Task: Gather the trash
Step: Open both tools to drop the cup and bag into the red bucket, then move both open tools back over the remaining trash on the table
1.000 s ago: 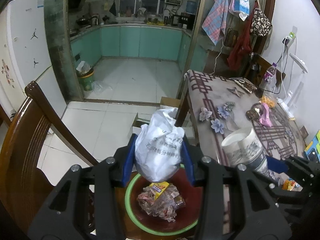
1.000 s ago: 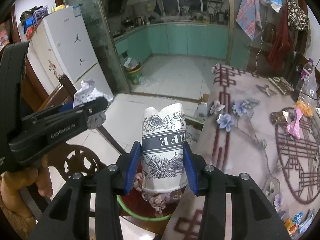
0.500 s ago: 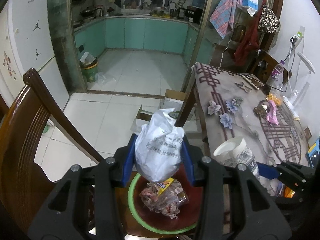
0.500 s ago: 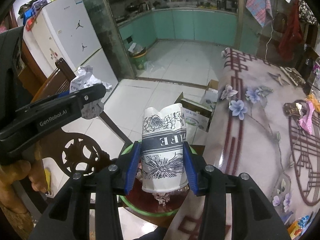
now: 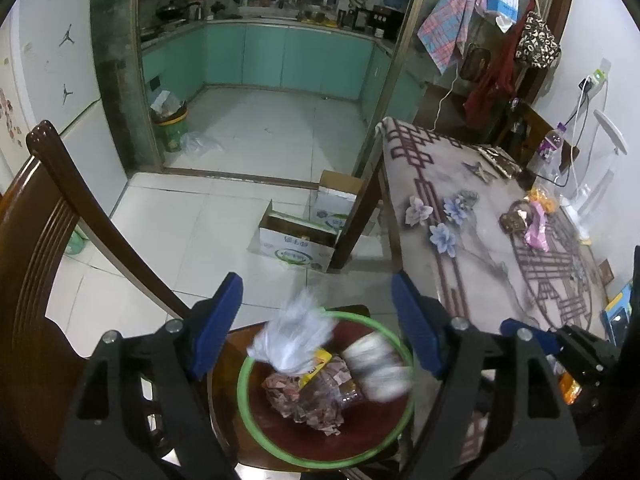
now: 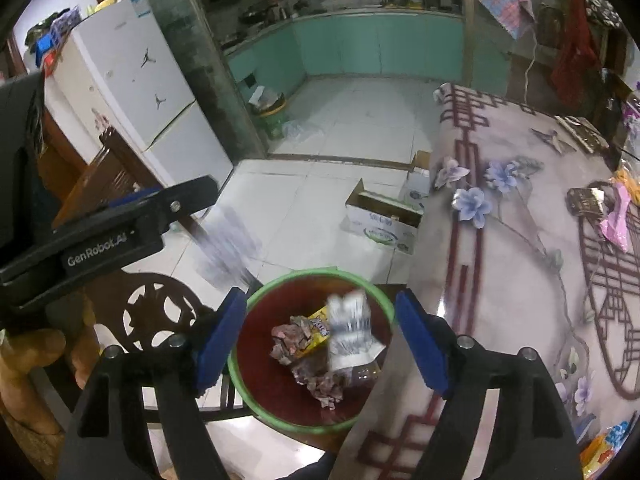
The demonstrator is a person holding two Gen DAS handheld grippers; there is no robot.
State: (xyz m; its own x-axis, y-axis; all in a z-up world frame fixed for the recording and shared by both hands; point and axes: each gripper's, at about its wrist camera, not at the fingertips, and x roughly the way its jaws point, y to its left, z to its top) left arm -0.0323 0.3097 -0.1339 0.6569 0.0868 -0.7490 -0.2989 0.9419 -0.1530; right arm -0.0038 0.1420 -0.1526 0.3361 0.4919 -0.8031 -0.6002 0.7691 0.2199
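Note:
A green-rimmed red basin (image 5: 241, 384) (image 6: 304, 274) stands on a wooden chair seat, with crumpled wrappers (image 5: 316, 398) inside. My left gripper (image 5: 316, 320) hangs above it, its jaws opening. The white crumpled bag (image 5: 294, 336) (image 6: 226, 248) falls free below them as a blur, touching neither pad. My right gripper (image 6: 322, 340) is likewise over the basin with its jaws opening. The flowered paper cup (image 6: 350, 332) (image 5: 378, 368) drops blurred into the basin, clear of the pads. In the right wrist view the left gripper (image 6: 192, 200) shows at the left.
A table with a flowered cloth (image 5: 480, 248) borders the basin on the right and carries a pink wrapper (image 5: 536, 228). A wooden chair back (image 5: 60, 208) rises at the left. Cardboard boxes (image 5: 296, 240) lie on the tiled floor. A person's hand (image 6: 28, 356) holds the left gripper.
Both grippers went from shut to wide open. The white bag left the left gripper's pads and the paper cup left the right gripper's pads; both now fall toward the basin.

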